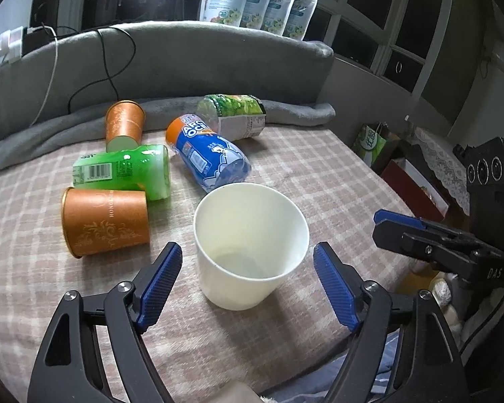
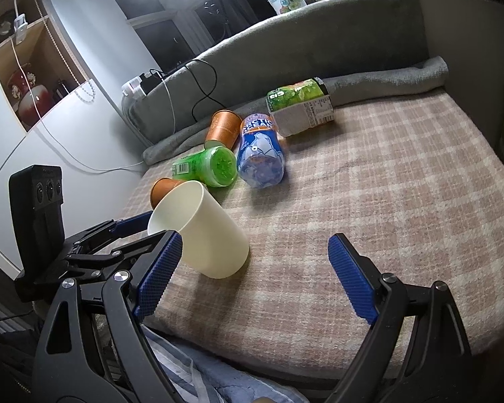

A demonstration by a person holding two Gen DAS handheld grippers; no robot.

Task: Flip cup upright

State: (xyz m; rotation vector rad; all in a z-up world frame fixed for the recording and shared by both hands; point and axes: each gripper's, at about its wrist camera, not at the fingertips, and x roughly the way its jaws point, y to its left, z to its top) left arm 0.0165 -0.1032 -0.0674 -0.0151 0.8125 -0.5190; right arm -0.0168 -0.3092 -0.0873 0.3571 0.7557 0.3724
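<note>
A white paper cup (image 1: 248, 245) stands mouth-up on the plaid bed cover (image 1: 319, 174), leaning toward the camera. My left gripper (image 1: 248, 265) is open, its blue pads on either side of the cup and apart from it. In the right wrist view the cup (image 2: 201, 231) leans to the left, base on the cover. My right gripper (image 2: 255, 268) is open and empty, to the right of the cup. It also shows in the left wrist view (image 1: 420, 231) at the right.
Two orange cups (image 1: 104, 221) (image 1: 124, 124) lie on their sides at the left, with a green bottle (image 1: 124, 171), a blue bottle (image 1: 208, 154) and a green-labelled bottle (image 1: 235, 114). A grey rolled blanket (image 1: 285, 107) and padded headboard (image 1: 184, 60) bound the far side.
</note>
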